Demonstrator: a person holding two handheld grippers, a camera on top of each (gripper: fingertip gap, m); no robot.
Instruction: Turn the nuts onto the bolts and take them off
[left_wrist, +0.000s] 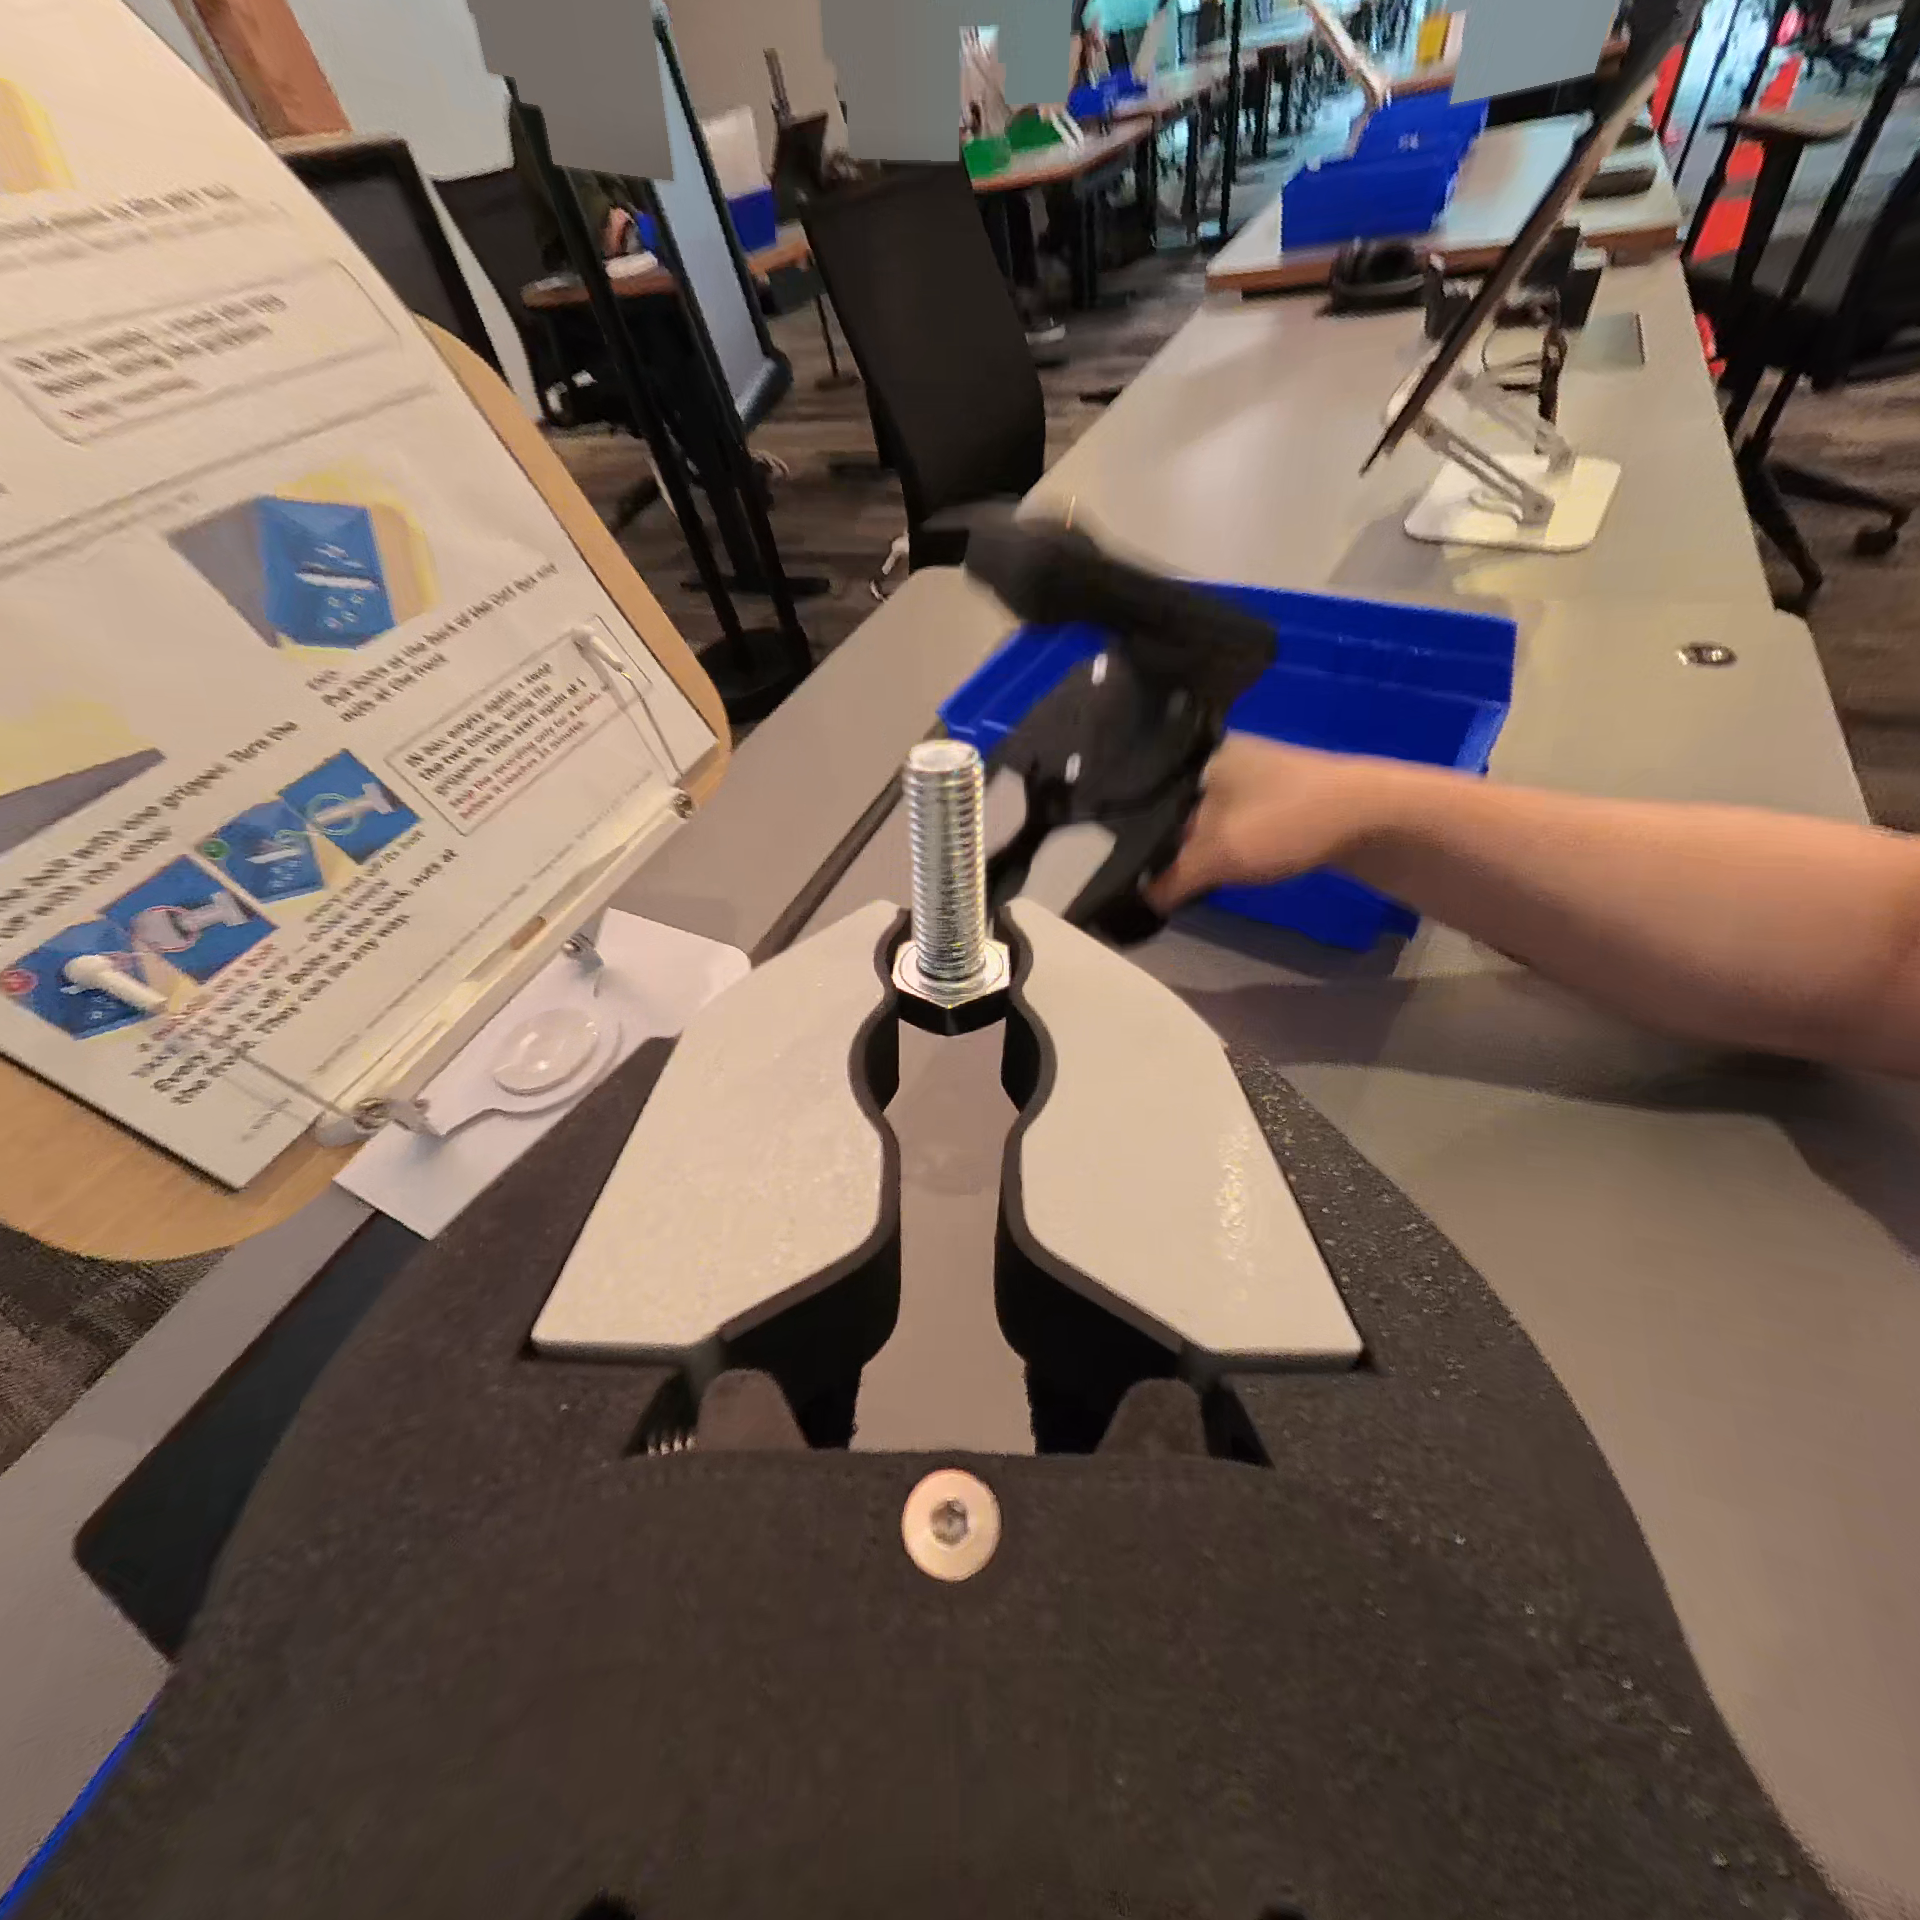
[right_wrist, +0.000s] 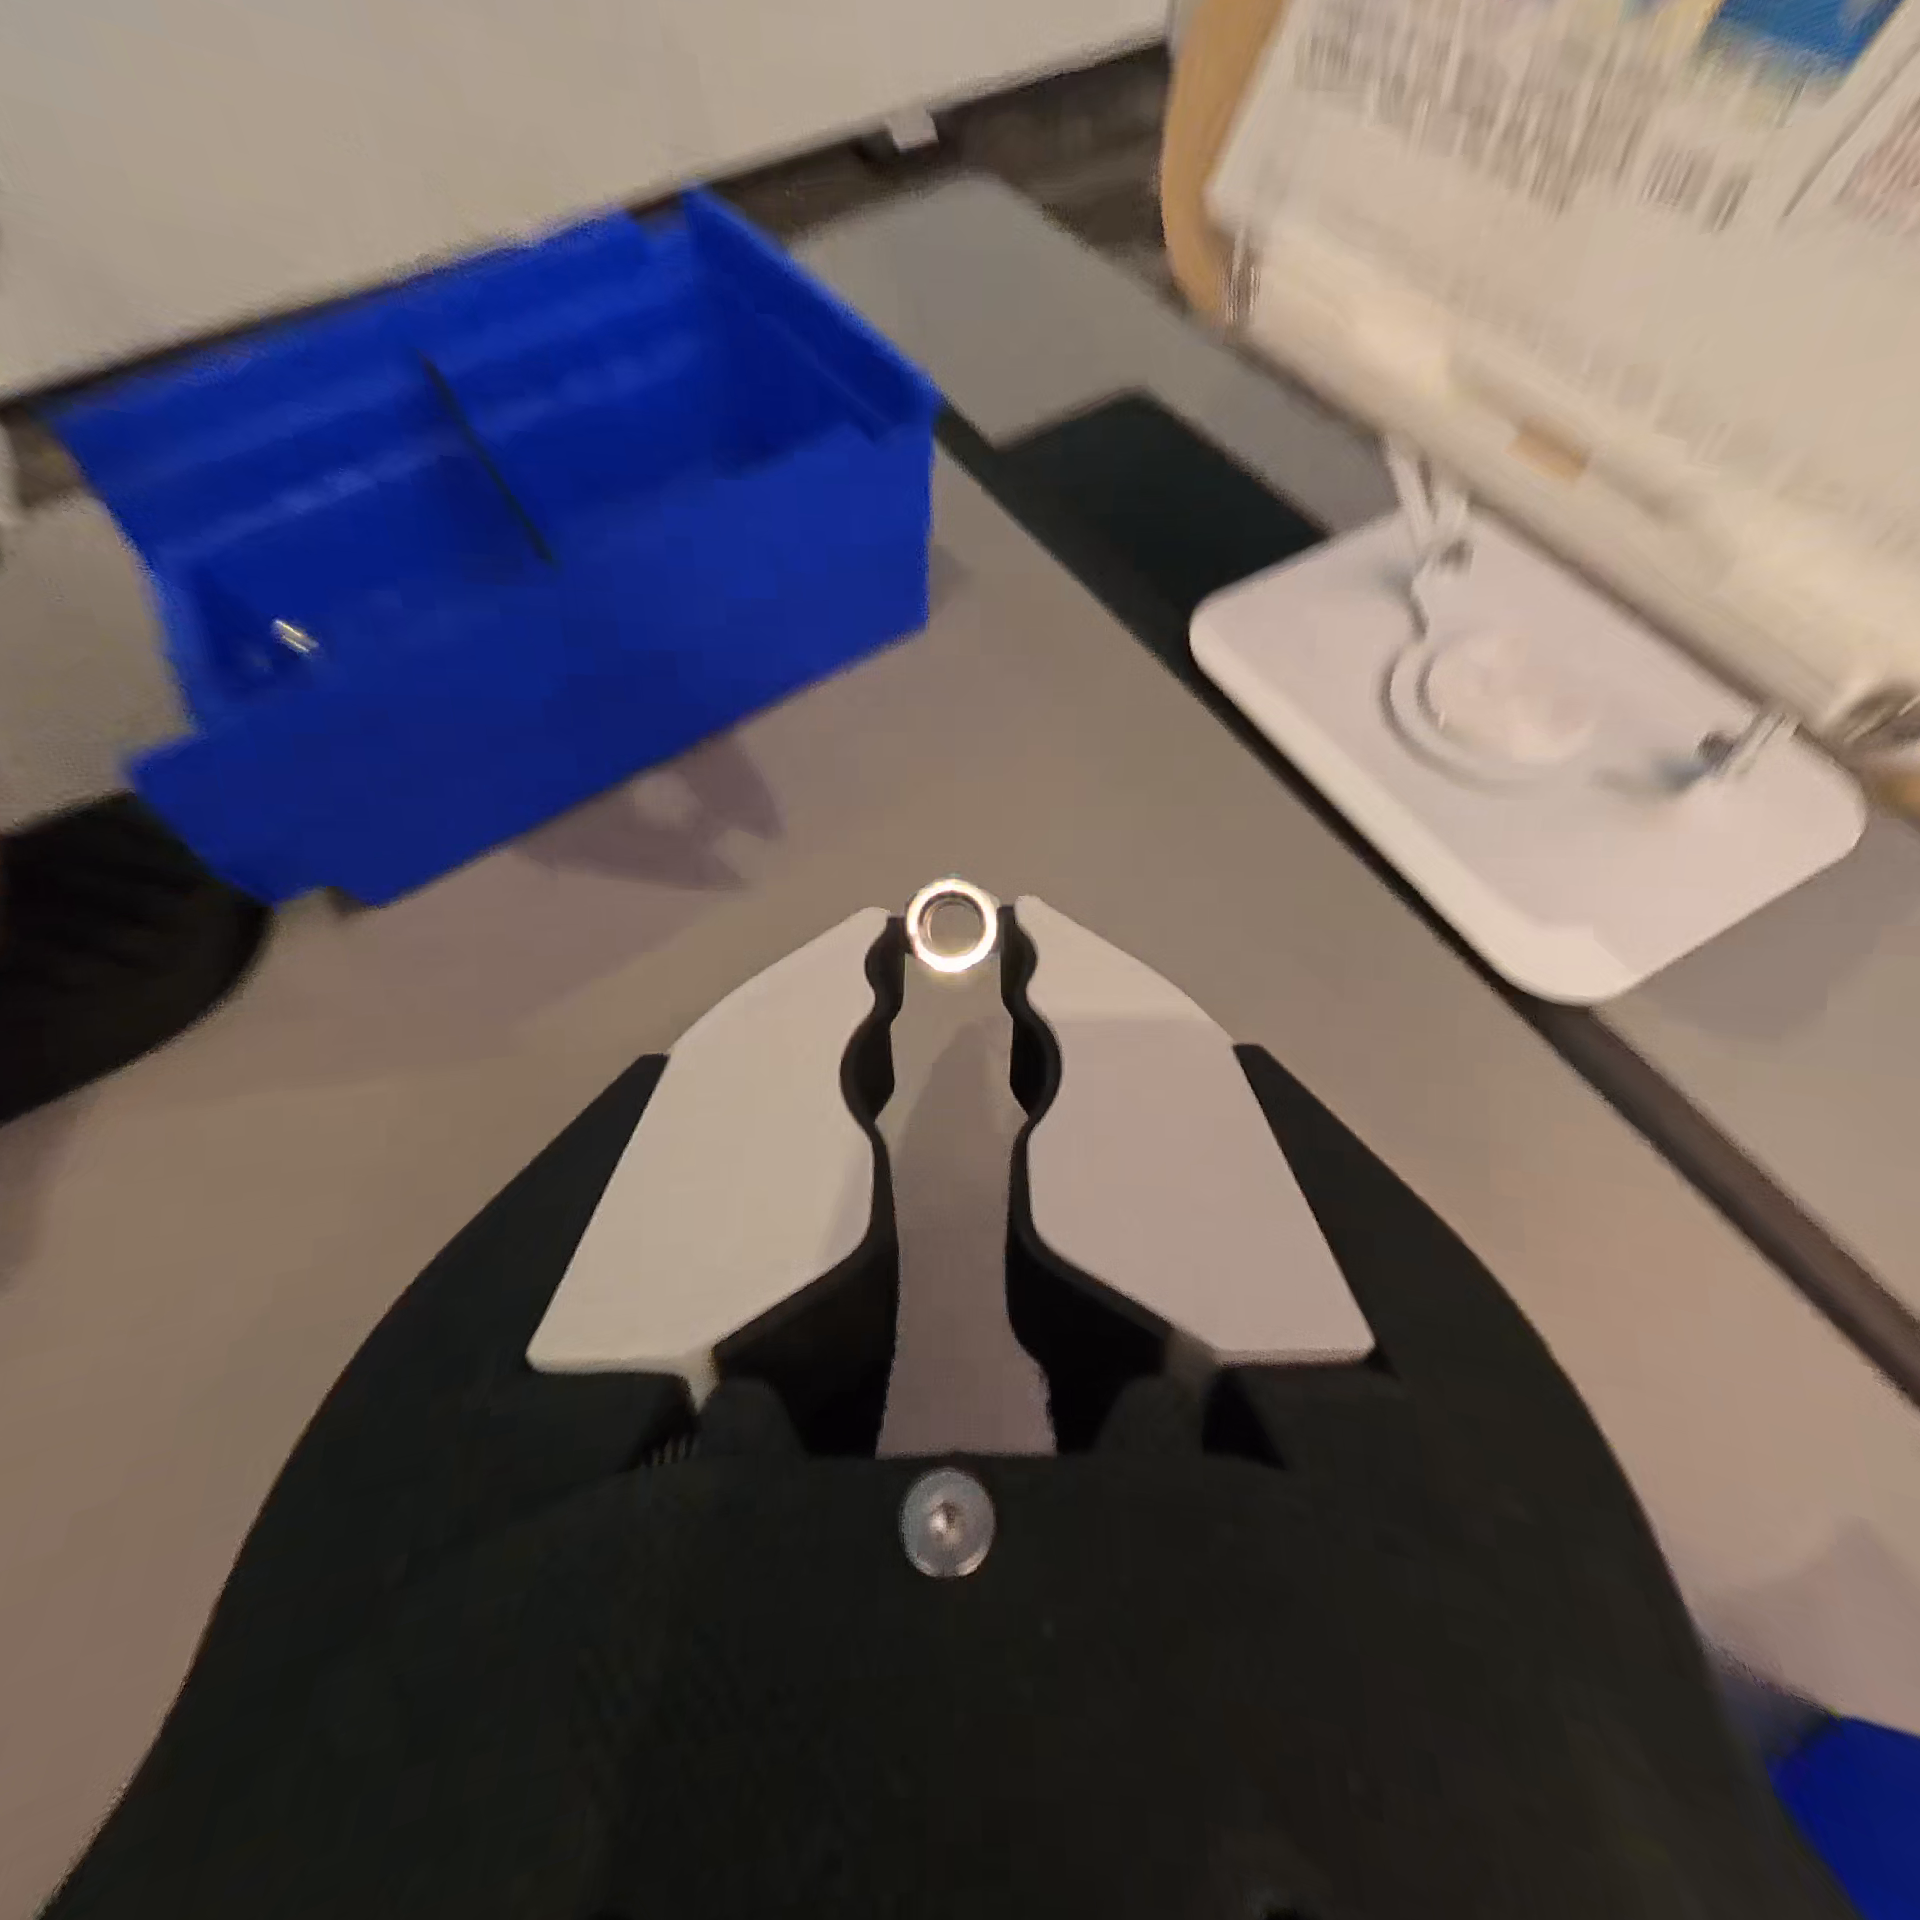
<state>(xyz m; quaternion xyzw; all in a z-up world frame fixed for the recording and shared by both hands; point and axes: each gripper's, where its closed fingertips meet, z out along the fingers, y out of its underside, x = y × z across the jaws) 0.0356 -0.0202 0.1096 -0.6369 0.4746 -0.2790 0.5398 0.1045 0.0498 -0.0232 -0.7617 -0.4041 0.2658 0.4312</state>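
Each wrist view looks forward along its jaws, close above the bench (left_wrist: 1558, 1195); both share the blue bin (left_wrist: 1382, 675) (right_wrist: 520, 520).

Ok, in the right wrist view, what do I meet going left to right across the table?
Blue bin → nut pinched in the right gripper → white stand base.

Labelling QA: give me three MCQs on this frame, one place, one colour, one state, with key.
1. Where is the bolt? A in the bin B in the left tongs C on the table
2. Bin colour? A blue B red C green
3. Right tongs? A wide open B shut empty C shut on a nut

B: its head sits between the left fingertips, thread up.
A: bin walls are blue.
C: the nut sits pinched at the tips.
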